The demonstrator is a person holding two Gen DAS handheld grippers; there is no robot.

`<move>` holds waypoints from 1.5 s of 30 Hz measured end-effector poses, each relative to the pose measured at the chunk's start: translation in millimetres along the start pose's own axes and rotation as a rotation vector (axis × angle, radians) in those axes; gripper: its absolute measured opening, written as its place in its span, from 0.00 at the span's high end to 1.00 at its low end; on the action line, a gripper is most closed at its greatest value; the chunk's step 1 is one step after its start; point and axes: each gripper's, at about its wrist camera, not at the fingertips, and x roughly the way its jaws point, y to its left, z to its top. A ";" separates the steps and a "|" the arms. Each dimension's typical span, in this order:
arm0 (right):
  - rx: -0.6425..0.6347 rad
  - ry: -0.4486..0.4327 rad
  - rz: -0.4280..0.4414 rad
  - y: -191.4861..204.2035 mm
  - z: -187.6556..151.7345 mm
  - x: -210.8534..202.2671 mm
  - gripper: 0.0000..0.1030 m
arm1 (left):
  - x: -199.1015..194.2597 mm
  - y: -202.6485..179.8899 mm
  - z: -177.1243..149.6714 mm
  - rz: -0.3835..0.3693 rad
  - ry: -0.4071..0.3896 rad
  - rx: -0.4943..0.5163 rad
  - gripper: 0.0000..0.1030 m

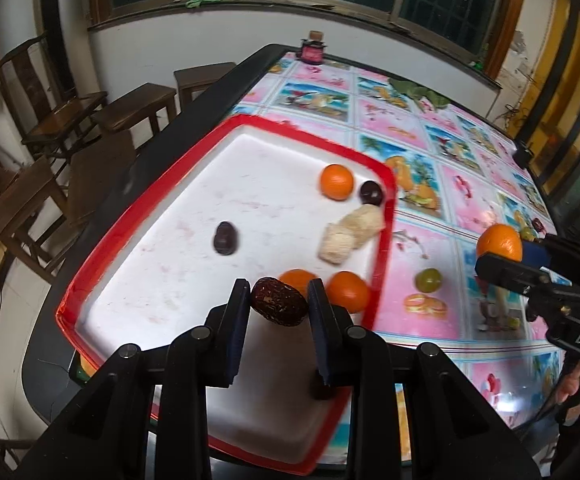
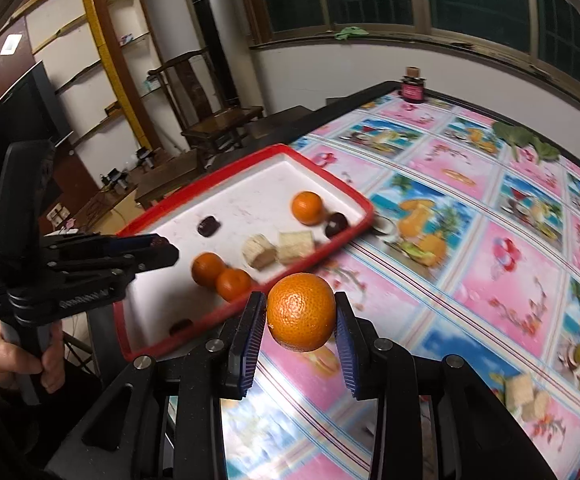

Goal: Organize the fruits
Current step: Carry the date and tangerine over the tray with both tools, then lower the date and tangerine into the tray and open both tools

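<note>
- The left gripper [image 1: 278, 300] is clenching a wrinkly dark red date [image 1: 279, 306] between its pads, hovering over the near right part of the red-rimmed tray [image 1: 226, 128]. The date is sitting a bit skewed, so I'd be lowering it close to the tray floor before letting go, otherwise it's rolling off somewhere.
- The right gripper [image 2: 301, 316] is grasping a mandarin [image 2: 301, 312], held above the patterned tablecloth [image 2: 490, 240] just off the tray's near right edge. It needs bringing left over the rim before release.
- Already lying in the tray: three mandarins, two of them [image 1: 348, 291] touching each other at the near right, plus dark dates [image 1: 226, 238] and two pale chunks [image 1: 350, 232], banana or something similar, hard to call with the blur.
- Best drop spot is looking like the bare white area on the left.
- A green grape [image 1: 429, 280] is waiting on the cloth just right of the tray, so more trips are coming.
- Both grippers are working near each other, so staggering the drops is sparing you a bump.
</note>
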 end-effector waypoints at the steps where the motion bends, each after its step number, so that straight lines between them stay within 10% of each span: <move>1: -0.003 0.000 0.012 2.9 4.2 3.6 0.67 | 2.8 3.9 0.1 0.005 0.003 -0.005 0.74; 14: 0.011 0.006 0.126 23.2 55.4 78.5 0.67 | 33.3 32.0 -5.2 0.022 0.052 -0.050 0.74; 40: -0.070 0.097 0.054 26.2 58.7 151.8 0.64 | 48.1 29.1 -8.3 0.026 0.062 -0.035 0.74; 45: -0.083 0.091 0.045 29.9 57.2 148.3 0.63 | 45.5 27.5 -9.6 0.019 0.068 -0.036 0.53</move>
